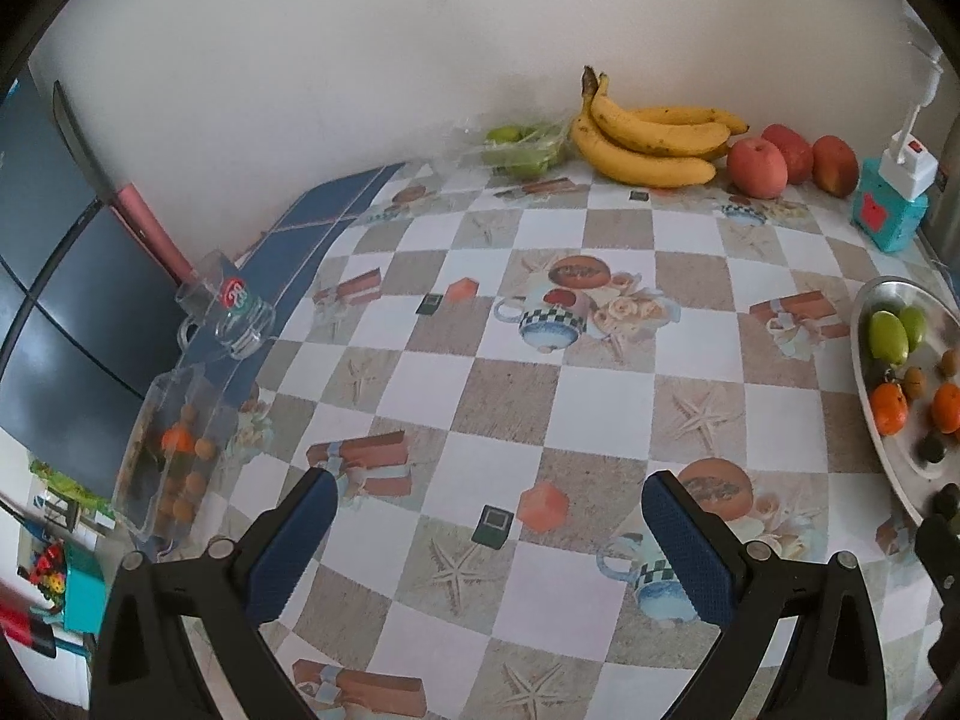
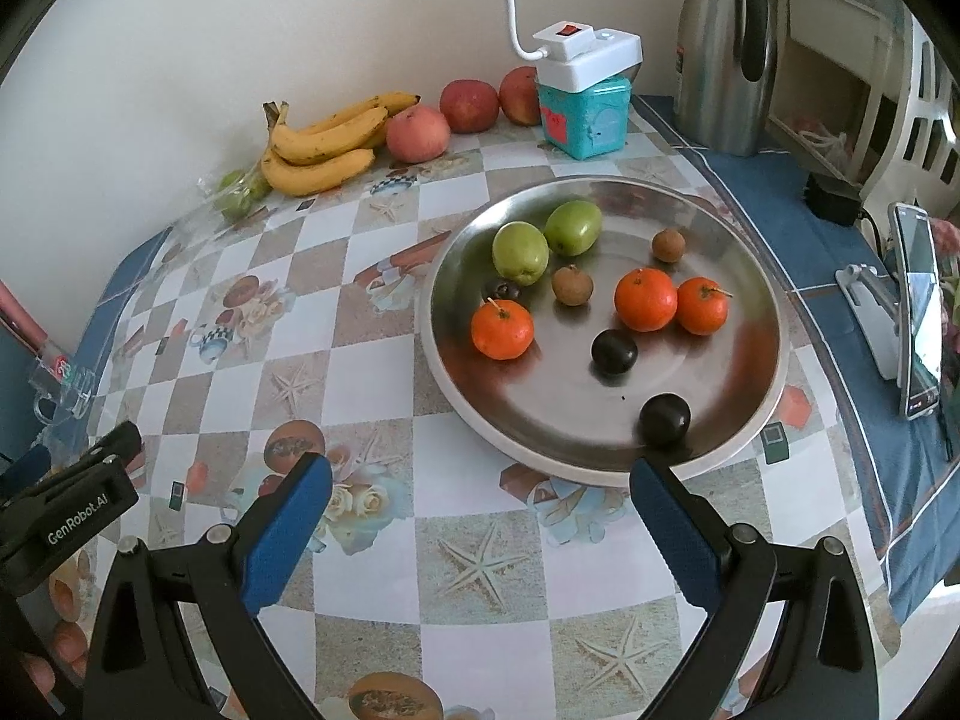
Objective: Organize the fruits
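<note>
A round steel plate [image 2: 744,276] lies ahead of my right gripper [image 2: 480,480], which is open and empty just short of its near rim. On the plate are two green fruits [image 2: 521,252], three small oranges [image 2: 645,299], two brown longans [image 2: 572,284] and dark plums [image 2: 614,351]. My left gripper [image 1: 486,498] is open and empty over the checked tablecloth. The plate shows at the right edge of the left wrist view [image 1: 864,324]. A clear plastic box [image 1: 174,450] with an orange and several longans lies to the left gripper's left.
Bananas [image 1: 648,138], three apples [image 1: 757,167] and a bag of green fruit [image 1: 522,144] line the back wall. A teal box with a white switch [image 2: 585,108], a steel thermos [image 2: 726,54], a phone on a stand [image 2: 918,306] and a glass mug [image 1: 231,312] stand around.
</note>
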